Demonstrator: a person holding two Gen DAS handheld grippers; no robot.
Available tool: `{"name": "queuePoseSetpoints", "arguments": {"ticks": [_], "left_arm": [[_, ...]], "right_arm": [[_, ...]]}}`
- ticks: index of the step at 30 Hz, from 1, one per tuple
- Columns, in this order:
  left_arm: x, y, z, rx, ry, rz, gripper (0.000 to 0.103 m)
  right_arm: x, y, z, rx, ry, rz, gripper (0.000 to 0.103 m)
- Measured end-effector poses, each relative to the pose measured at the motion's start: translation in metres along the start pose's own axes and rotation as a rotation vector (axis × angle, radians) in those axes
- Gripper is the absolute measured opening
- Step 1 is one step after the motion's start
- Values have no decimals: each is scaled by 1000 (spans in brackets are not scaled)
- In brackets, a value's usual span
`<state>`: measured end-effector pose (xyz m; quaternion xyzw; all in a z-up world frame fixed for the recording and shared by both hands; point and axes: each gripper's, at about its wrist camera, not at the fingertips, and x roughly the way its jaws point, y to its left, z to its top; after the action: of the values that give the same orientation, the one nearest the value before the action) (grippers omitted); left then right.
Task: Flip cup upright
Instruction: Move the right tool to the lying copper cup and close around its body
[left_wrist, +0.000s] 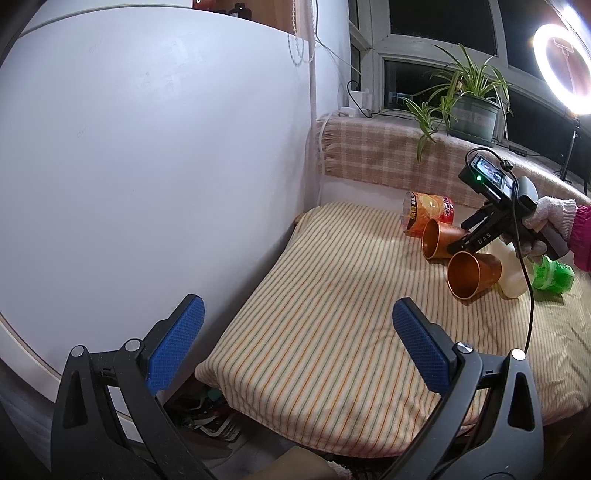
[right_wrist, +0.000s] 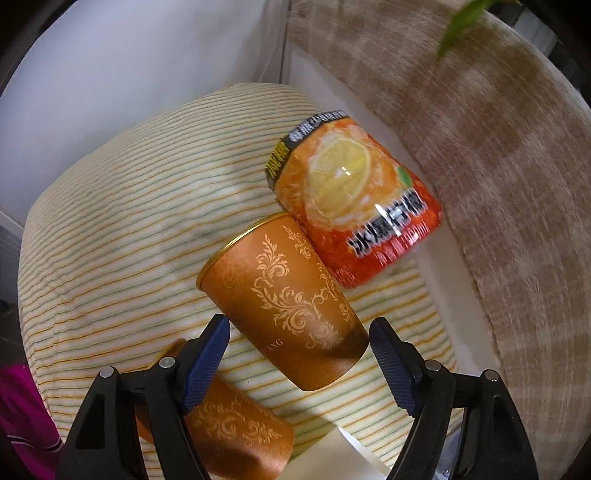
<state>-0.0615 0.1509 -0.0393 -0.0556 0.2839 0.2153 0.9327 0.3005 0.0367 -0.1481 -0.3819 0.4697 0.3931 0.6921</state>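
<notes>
Two copper-orange cups with a leaf pattern lie on their sides on the striped cloth. The far cup (right_wrist: 284, 295) (left_wrist: 437, 238) lies with its base between the open fingers of my right gripper (right_wrist: 299, 358), not visibly touched. The near cup (right_wrist: 236, 428) (left_wrist: 472, 273) lies below the left finger. In the left wrist view the right gripper (left_wrist: 456, 245) reaches over the far cup. My left gripper (left_wrist: 295, 347) is open and empty, well away over the cloth's near left part.
An orange lemon-drink bottle (right_wrist: 351, 199) lies against the far cup's rim. A white bottle (left_wrist: 511, 273) and a green object (left_wrist: 552, 275) lie right of the cups. A white wall panel (left_wrist: 147, 166) stands left; a checked ledge (left_wrist: 388, 155) with a plant behind.
</notes>
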Motion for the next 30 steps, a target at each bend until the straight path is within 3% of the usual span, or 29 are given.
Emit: {"name": "queuePoseSetpoints", "arguments": {"ticks": [11,17,20,30], "left_arm": [[1,10,-1,-25,3,11,103],[-2,11,-3,-30,-6,11,103],[-5,12,-5,-29,-14,8,103],[-18,22,-9,-36,-29,33,103]], "right_arm": [[20,21,26,-92,31,-76,81],[12,19,33,-60,-8,-79,61],[5,21,35,-41,-35,-56,57],[29,34,55,-48,-7,-76,61]]}}
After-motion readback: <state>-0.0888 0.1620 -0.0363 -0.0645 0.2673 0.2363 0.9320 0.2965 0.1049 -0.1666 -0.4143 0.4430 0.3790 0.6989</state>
